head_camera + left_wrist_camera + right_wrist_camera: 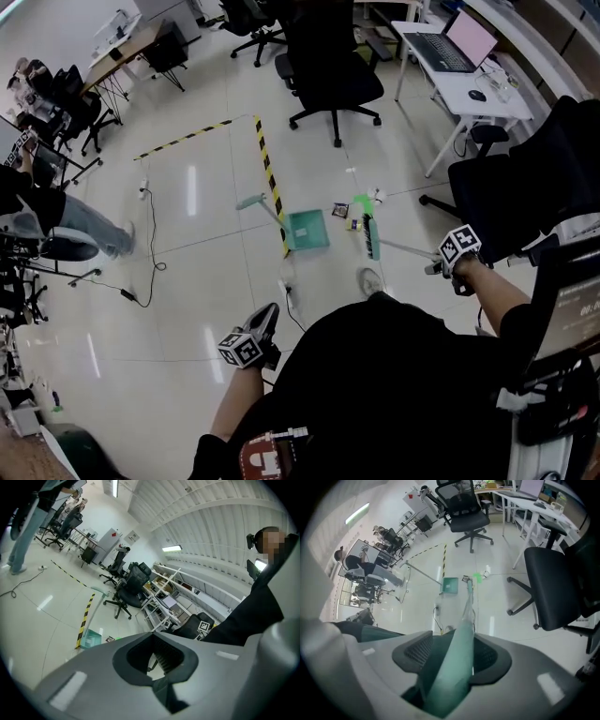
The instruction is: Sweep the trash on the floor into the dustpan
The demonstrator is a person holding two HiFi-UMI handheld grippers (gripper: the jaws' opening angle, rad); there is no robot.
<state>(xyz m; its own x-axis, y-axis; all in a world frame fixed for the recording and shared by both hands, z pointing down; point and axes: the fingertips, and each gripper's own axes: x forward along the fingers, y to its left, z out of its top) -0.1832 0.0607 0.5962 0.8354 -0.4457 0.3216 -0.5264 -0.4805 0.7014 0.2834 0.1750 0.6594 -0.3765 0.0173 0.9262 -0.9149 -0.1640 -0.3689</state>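
Note:
A teal dustpan [306, 230] stands on the floor with its long handle [253, 201] leaning to the left. It also shows in the right gripper view, dustpan [450, 585], and small in the left gripper view, dustpan [90, 638]. Just right of it, the broom head [368, 235] rests on the floor. Scraps of trash lie beside it: a green piece [363, 203], a dark scrap [340, 211] and a white bit [378, 195]. My right gripper [439, 266] is shut on the teal broom handle [465, 620]. My left gripper [262, 328] hangs by my side, shut and empty.
Yellow-black tape [270, 178] runs across the floor to the dustpan. A cable [291, 300] trails near my feet. A black office chair [330, 75] stands behind the trash and another chair [555, 588] to the right. A desk with a laptop [459, 42] is at back right. A person [56, 220] stands at left.

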